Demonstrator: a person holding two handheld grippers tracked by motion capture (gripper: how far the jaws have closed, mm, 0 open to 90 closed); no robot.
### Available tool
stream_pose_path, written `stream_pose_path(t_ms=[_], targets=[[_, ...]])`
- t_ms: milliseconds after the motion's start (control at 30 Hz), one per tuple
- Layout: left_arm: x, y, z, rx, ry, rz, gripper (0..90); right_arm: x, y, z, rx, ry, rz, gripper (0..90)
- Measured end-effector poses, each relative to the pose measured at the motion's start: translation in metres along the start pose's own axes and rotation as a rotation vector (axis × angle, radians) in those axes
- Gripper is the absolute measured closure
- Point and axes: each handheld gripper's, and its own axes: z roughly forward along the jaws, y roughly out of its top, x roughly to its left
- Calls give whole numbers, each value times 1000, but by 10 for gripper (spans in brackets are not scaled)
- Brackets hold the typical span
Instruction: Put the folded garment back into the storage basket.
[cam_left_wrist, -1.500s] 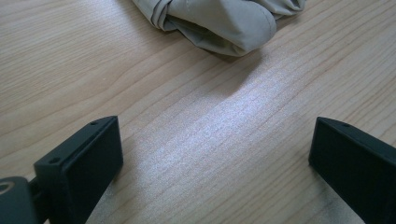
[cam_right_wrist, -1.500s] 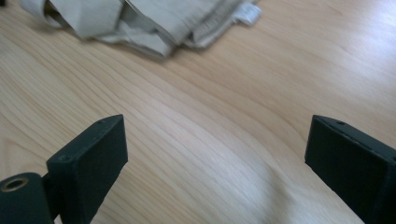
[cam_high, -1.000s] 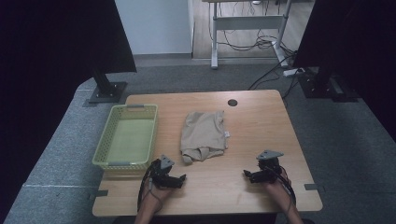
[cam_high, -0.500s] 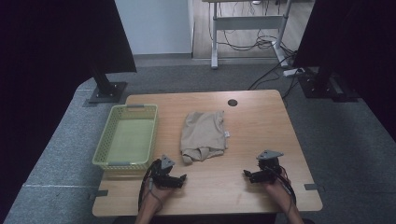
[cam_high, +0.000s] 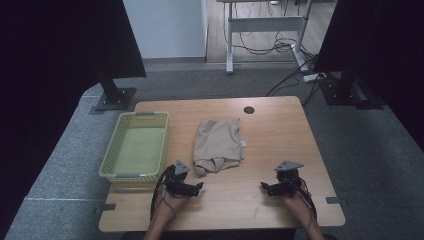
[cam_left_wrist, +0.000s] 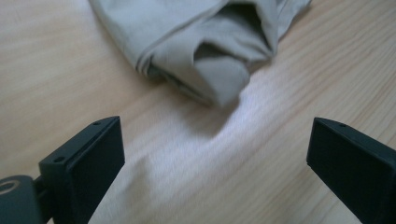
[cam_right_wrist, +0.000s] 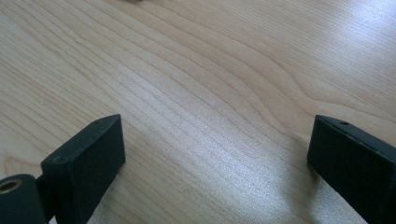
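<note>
The left hand-held gripper (cam_high: 196, 187) rests low over the near edge of the table (cam_high: 280, 130), its two black jaws spread wide with nothing between them. Just beyond those jaws lies a folded beige garment (cam_high: 218, 145), its nearest rumpled corner close to the gripper's tips but not touching them. In the left gripper view the garment (cam_left_wrist: 201, 42) fills the upper part of the frame, a folded hem hanging toward the gap between the jaws, bare wood in between.

The right hand-held gripper (cam_high: 267, 187), held in the person's right hand (cam_high: 295, 202), sits well to the right of the garment, near the same front edge. Its jaws also stand wide apart and empty, over bare wood grain in the right gripper view.

To the left of the garment, and apart from it, a pale green mesh basket (cam_high: 111, 160) sits along the table's left side, with nothing visible inside. Behind the garment, toward the table's far edge, is a small dark round cable hole (cam_high: 248, 110).
</note>
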Motion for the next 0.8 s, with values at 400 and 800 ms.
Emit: stream_pose_path(t_ms=[400,800], targets=[[3,29,16,0,-35,-1,19,0,0,0,0,0,0,39],[6,66,38,-6,-24,14,3,0,0,0,0,0,0,39]])
